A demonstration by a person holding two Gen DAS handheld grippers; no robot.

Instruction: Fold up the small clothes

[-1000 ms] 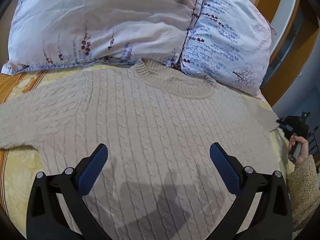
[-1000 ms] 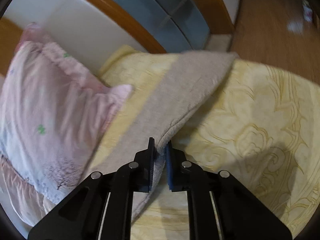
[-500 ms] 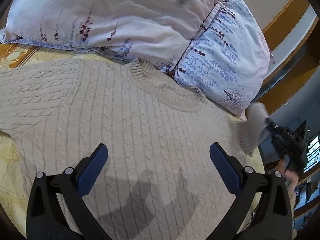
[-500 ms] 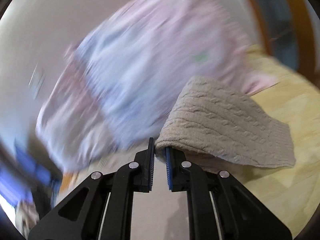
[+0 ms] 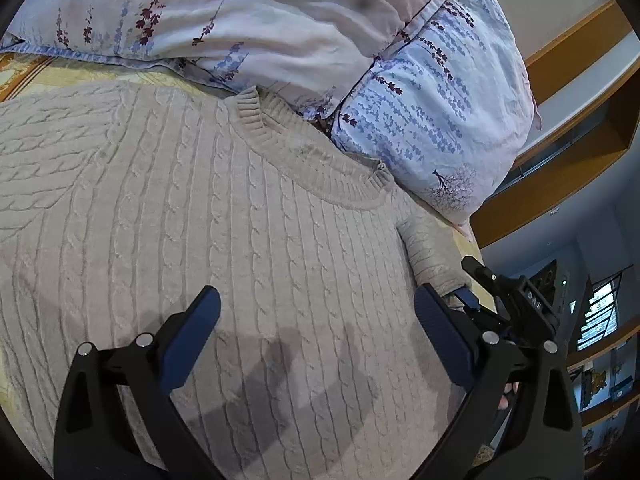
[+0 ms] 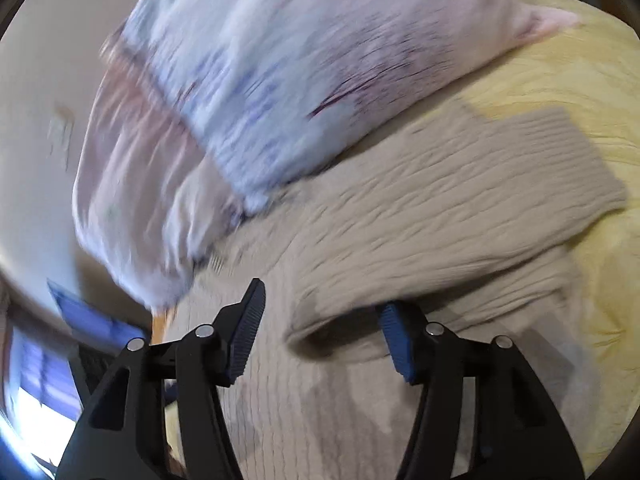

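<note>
Yellow bedding [image 6: 568, 80] carries a beige cable-knit sweater [image 5: 224, 240], hem out of frame. Left gripper [image 5: 316, 332] and right gripper [image 6: 320, 336] gape wide, empty; blurred pillows [image 6: 280, 80] hide the collar.

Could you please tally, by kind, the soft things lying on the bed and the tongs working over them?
Sweater: 1
Pillows: 2, pink floral and blue floral
Tongs: 2, left tongs and right tongs, both open
Total: 5

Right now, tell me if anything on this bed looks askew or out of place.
Only the sweater sleeve: it lies folded back across the body at a slant, its fold edge puffed up rather than flat. The sweater's collar touches the pillows. Nothing looks damaged.
</note>
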